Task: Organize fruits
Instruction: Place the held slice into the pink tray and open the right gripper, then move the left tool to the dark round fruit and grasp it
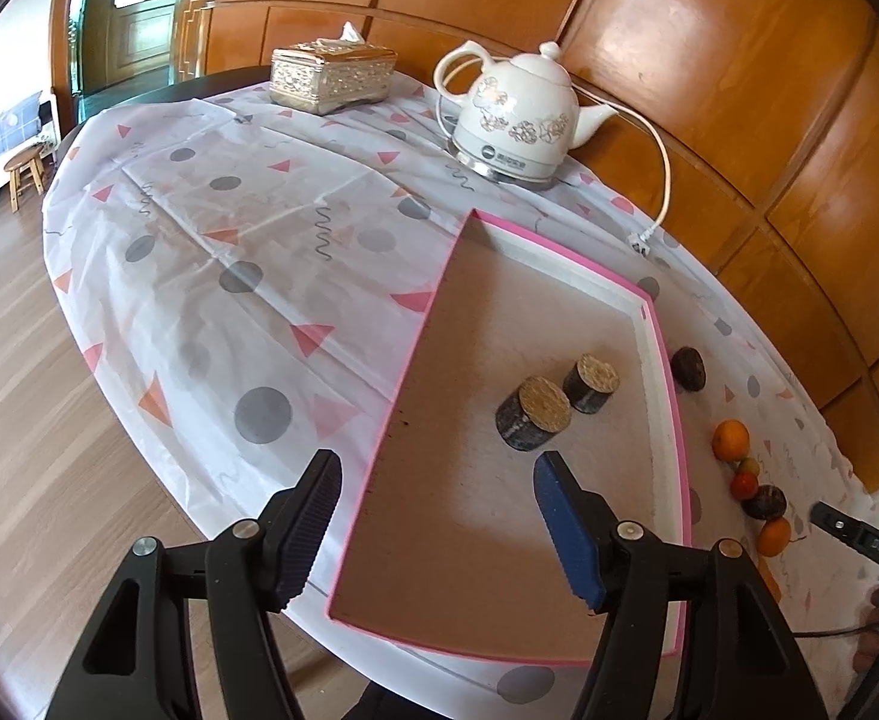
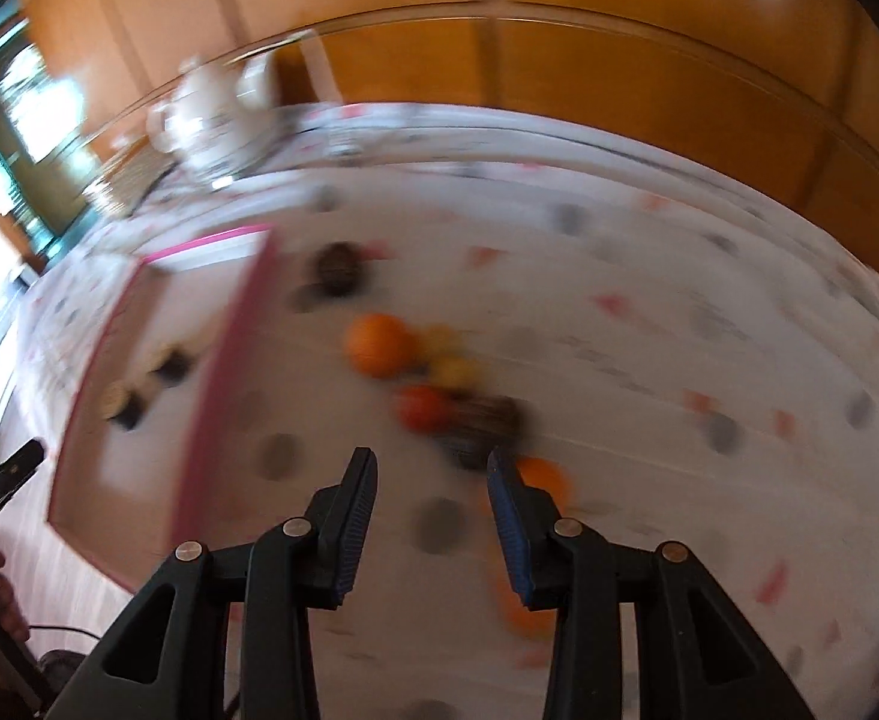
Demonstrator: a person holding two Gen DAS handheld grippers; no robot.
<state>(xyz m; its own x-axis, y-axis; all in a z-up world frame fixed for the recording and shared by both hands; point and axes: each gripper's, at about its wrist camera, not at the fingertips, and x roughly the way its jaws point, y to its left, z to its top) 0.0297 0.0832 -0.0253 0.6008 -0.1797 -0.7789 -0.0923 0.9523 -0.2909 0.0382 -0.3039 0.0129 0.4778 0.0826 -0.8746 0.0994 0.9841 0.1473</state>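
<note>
A pink-rimmed shallow box (image 1: 661, 372) lies on the table with two dark round cork-topped pieces (image 1: 534, 413) inside; a third dark piece (image 1: 688, 368) sits just outside its right wall. To the right lies a row of fruit: an orange (image 1: 731, 438), a small red fruit (image 1: 744, 485), a dark fruit (image 1: 766, 503) and another orange (image 1: 774, 537). My left gripper (image 1: 436, 468) is open and empty above the box's near end. In the blurred right wrist view my right gripper (image 2: 432, 462) is open and empty, just short of the dark fruit (image 2: 487, 429), red fruit (image 2: 421, 408) and orange (image 2: 379, 345).
A white electric kettle (image 1: 514, 111) with a loose cord and a gold tissue box (image 1: 332, 78) stand at the table's far side. A patterned cloth (image 1: 229, 276) covers the round table. Wood panelling runs behind; the floor drops off at the left.
</note>
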